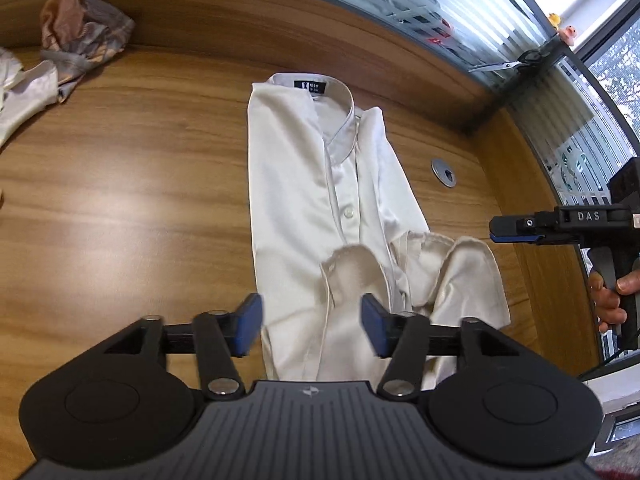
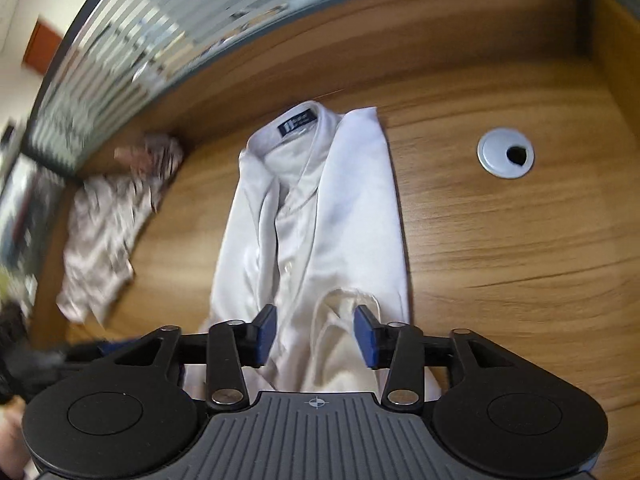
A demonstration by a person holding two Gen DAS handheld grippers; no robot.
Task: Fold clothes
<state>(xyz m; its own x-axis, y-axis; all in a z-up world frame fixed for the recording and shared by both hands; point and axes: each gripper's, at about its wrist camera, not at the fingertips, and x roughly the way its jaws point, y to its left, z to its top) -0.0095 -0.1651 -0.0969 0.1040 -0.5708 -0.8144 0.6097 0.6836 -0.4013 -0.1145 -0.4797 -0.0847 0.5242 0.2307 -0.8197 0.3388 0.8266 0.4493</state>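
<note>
At frame centre, the white shirt (image 1: 320,200) runs lengthwise away from us, collar at top. Our left gripper (image 1: 312,326) and right gripper (image 2: 316,336) hover apart, empty, above its near hem.

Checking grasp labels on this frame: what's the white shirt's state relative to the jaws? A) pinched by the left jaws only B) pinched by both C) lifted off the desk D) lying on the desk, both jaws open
D: the white shirt lies flat on the wooden desk, and both the left gripper and right gripper show jaws apart, pads not pressing the fabric.
</note>
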